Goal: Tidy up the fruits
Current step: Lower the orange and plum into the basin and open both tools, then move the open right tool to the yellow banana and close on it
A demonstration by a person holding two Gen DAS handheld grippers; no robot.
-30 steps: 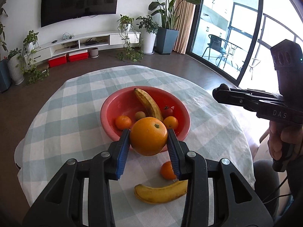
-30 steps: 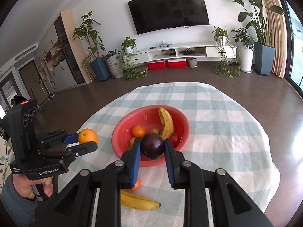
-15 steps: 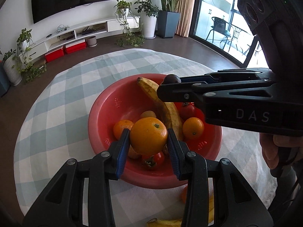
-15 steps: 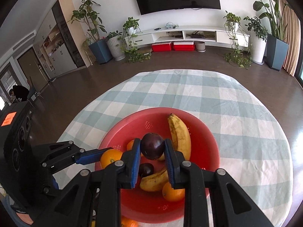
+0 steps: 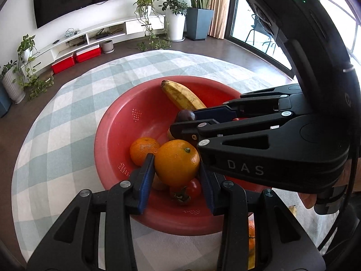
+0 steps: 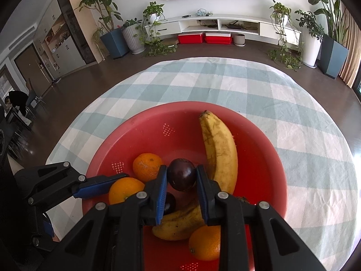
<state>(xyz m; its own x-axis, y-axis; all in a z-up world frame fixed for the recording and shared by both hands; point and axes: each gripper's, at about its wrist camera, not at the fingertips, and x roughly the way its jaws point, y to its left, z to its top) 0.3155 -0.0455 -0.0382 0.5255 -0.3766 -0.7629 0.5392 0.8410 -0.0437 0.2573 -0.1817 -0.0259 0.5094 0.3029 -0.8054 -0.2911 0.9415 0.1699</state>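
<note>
A red bowl [image 5: 117,140] [image 6: 180,122] sits on a checked tablecloth. My left gripper [image 5: 177,171] is shut on a large orange [image 5: 177,162] and holds it just inside the bowl's near side; that orange also shows in the right wrist view [image 6: 124,188]. My right gripper [image 6: 181,180] is shut on a dark plum [image 6: 181,177], low over the bowl's middle; the plum also shows in the left wrist view [image 5: 186,115]. In the bowl lie a banana [image 6: 220,149], a small orange [image 6: 146,167], another orange [image 6: 206,242], a second banana [image 6: 178,223] and a tomato [image 5: 191,189].
The round table's checked cloth [image 6: 225,83] spreads around the bowl. Another orange [image 5: 251,237] and a banana tip [image 5: 292,209] lie on the cloth near the bowl's front. The right gripper's body [image 5: 270,153] crosses the left wrist view close above the bowl.
Both grippers have moved forward and down from the table's front to over the bowl, each still holding its fruit. The right gripper now lies close beside the left one.
</note>
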